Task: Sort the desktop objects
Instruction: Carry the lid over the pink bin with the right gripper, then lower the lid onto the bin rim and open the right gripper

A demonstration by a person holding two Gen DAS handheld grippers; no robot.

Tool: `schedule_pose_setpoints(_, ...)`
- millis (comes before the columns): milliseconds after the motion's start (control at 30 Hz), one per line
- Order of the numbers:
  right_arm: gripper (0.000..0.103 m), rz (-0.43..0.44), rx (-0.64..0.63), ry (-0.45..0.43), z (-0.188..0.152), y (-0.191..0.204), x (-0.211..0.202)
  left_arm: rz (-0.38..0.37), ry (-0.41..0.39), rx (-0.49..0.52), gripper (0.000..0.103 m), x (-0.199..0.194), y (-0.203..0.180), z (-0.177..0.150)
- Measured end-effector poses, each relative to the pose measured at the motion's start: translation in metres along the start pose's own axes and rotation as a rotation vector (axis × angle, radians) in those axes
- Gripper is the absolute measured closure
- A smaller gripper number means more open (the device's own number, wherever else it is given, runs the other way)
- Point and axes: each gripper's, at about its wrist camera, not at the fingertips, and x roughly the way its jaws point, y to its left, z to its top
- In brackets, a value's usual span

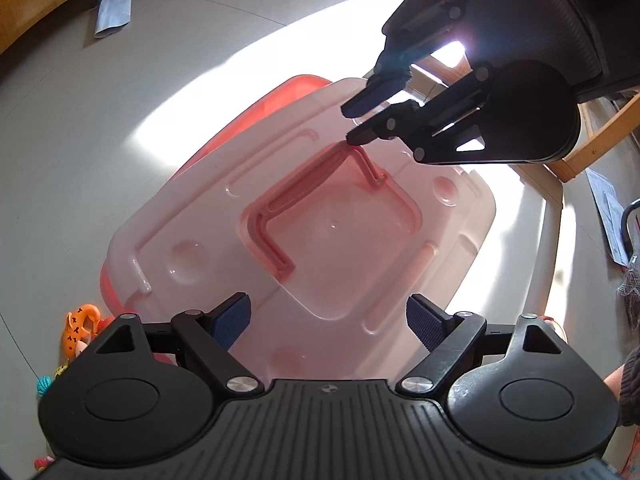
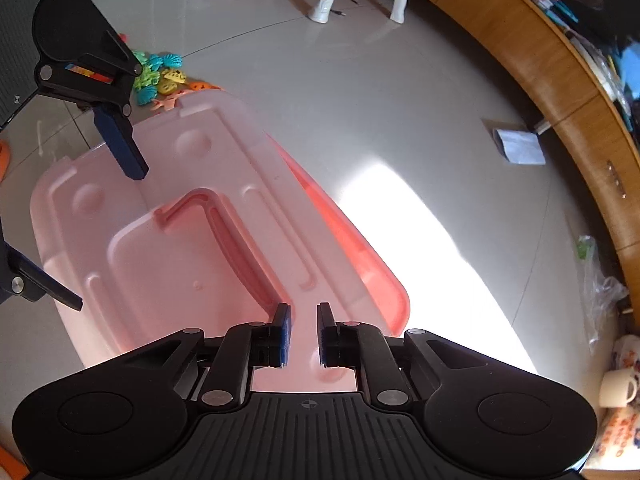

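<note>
A pink storage box (image 1: pixel 208 148) stands on the floor under a translucent lid (image 1: pixel 448 216) with a pink handle (image 1: pixel 296 196) lying flat in its recess. My left gripper (image 1: pixel 328 304) hovers open over the lid's near edge with nothing between its pads. One of its fingers (image 2: pixel 120 144) shows in the right wrist view above the lid (image 2: pixel 132 280). My right gripper (image 2: pixel 304 308) is closed down to a slim gap, and only the lid shows through it. Seen from the left wrist, the right gripper (image 1: pixel 349 125) has its lower fingertip at the handle's far corner. The handle (image 2: pixel 236 240) ends beside the left pad.
Small colourful plastic toys (image 2: pixel 164 76) lie on the floor beyond the box, and more toys (image 1: pixel 80 328) beside it. A folded paper (image 2: pixel 520 146) lies near curved wooden furniture (image 2: pixel 560 80). A wooden chair leg (image 1: pixel 592 140), a white mug (image 2: pixel 618 388) and a plastic bag (image 2: pixel 600 292) are nearby.
</note>
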Motion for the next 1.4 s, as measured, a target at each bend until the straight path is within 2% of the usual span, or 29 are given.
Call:
schedule_pose_setpoints(133, 0.089, 0.045, 0.098, -0.022, -0.009, -0.013, -0.002, 0.013, -0.003, -0.015, 0.016, 0.001, 0.002, -0.002)
schedule_pose_setpoints(200, 0.07, 0.1, 0.183, -0.044, -0.014, -0.024, -0.008, 0.007, -0.012, -0.016, 0.016, 0.005, 0.005, 0.003)
schedule_pose_setpoints(267, 0.069, 0.154, 0.244, -0.062, -0.02, -0.03, -0.012, -0.002, -0.015, -0.018, 0.016, 0.01, 0.006, 0.013)
schedule_pose_setpoints(400, 0.069, 0.168, 0.265, -0.053, -0.027, -0.024, -0.008, -0.001, -0.019, -0.01, 0.016, 0.009, 0.003, 0.014)
schedule_pose_setpoints(533, 0.067, 0.136, 0.201, -0.034, -0.025, -0.008, 0.0, 0.001, -0.024, -0.006, 0.016, 0.008, 0.002, 0.015)
schedule_pose_setpoints(633, 0.068, 0.131, 0.198, -0.056, -0.021, -0.004, 0.001, -0.003, -0.023, -0.007, 0.016, 0.009, 0.003, 0.015)
schedule_pose_setpoints(800, 0.069, 0.053, 0.101, -0.044, -0.014, 0.011, 0.006, -0.006, -0.019, 0.002, 0.015, 0.012, 0.002, 0.015)
schedule_pose_setpoints(833, 0.07, 0.043, 0.096, -0.046, -0.012, 0.013, 0.006, -0.006, -0.019, 0.005, 0.014, 0.012, 0.002, 0.015)
schedule_pose_setpoints(900, 0.081, 0.018, 0.1, -0.05, -0.01, 0.013, 0.007, -0.006, -0.02, 0.009, 0.014, 0.012, 0.002, 0.015)
schedule_pose_setpoints(1000, 0.082, -0.022, 0.107, -0.054, -0.007, 0.013, 0.007, -0.004, -0.018, 0.014, 0.014, 0.013, 0.002, 0.015)
schedule_pose_setpoints(1133, 0.071, 0.056, 0.307, -0.039, -0.023, -0.016, -0.002, -0.006, 0.004, -0.012, 0.014, 0.008, 0.011, 0.012)
schedule_pose_setpoints(1200, 0.062, 0.075, 0.412, -0.029, -0.043, -0.033, -0.008, 0.004, 0.001, -0.039, 0.014, 0.002, 0.021, 0.007)
schedule_pose_setpoints(1267, 0.06, 0.147, 0.503, -0.004, -0.069, -0.046, -0.012, 0.015, 0.004, -0.086, 0.014, -0.005, 0.035, 0.002)
schedule_pose_setpoints(1400, 0.053, 0.258, 0.613, 0.018, -0.114, -0.051, -0.014, -0.054, 0.033, -0.168, 0.014, -0.015, 0.06, -0.013)
